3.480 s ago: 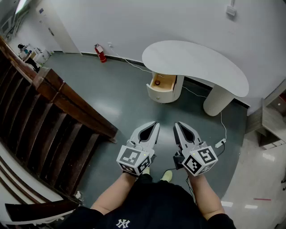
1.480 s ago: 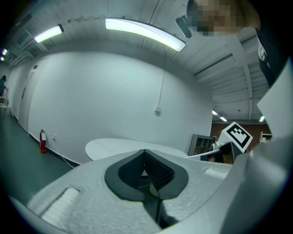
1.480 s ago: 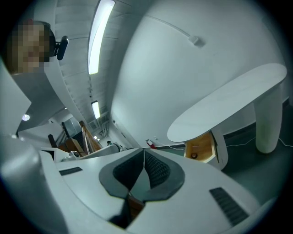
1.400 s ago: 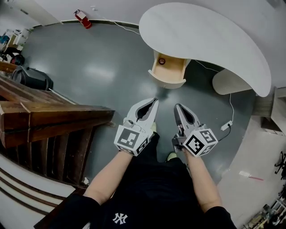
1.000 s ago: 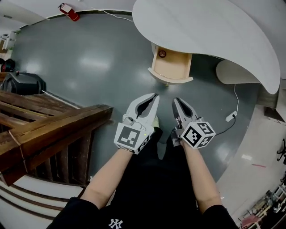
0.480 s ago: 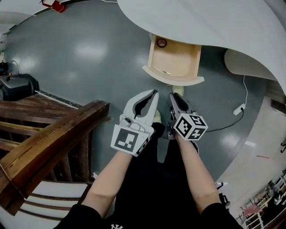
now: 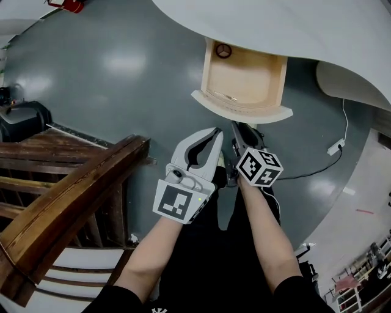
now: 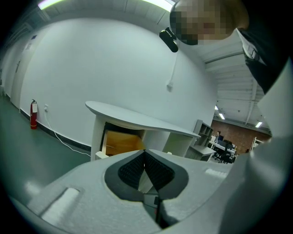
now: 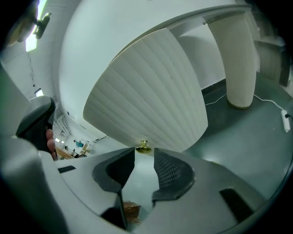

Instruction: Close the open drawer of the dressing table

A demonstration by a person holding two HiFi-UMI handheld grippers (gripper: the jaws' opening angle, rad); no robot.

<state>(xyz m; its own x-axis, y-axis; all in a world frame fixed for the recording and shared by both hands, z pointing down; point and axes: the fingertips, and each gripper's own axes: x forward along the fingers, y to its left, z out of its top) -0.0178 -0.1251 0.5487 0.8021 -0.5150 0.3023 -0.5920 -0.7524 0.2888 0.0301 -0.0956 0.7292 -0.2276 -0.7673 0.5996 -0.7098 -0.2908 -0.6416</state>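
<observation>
Much of the dressing table (image 7: 293, 30) runs off the top and right of the head view. Only its smooth white curved top and part of one pale leg (image 7: 351, 85) show. The right gripper (image 7: 239, 129) is half hidden behind its own marker cube, and the person's feet are mostly covered by both tools. A small dark ring-shaped thing (image 7: 223, 51) lies at the back of the drawer (image 7: 244, 76), too small to name. A red object (image 7: 64, 5) is clipped by the upper left edge.

The drawer stands pulled out at upper centre, pale wood inside. Its front (image 9: 151, 91) is a bulging, vertically ribbed white panel with a small brass knob (image 9: 143, 146). The leg is ribbed the same way. The floor (image 7: 122, 79) is glossy grey-green, a dark wooden banister (image 7: 67, 195) fills the lower left, and a white cable (image 7: 317, 164) trails at the right.

The left gripper (image 7: 217, 130) has its tips pressed together on nothing. The right gripper's jaws have just been opening and now stand wide apart, with nothing between them. The knob shows just past the gap, untouched.

Compared with half a second ago, the drawer looms larger and closer in the head view. Both grippers now sit just short of its front.
</observation>
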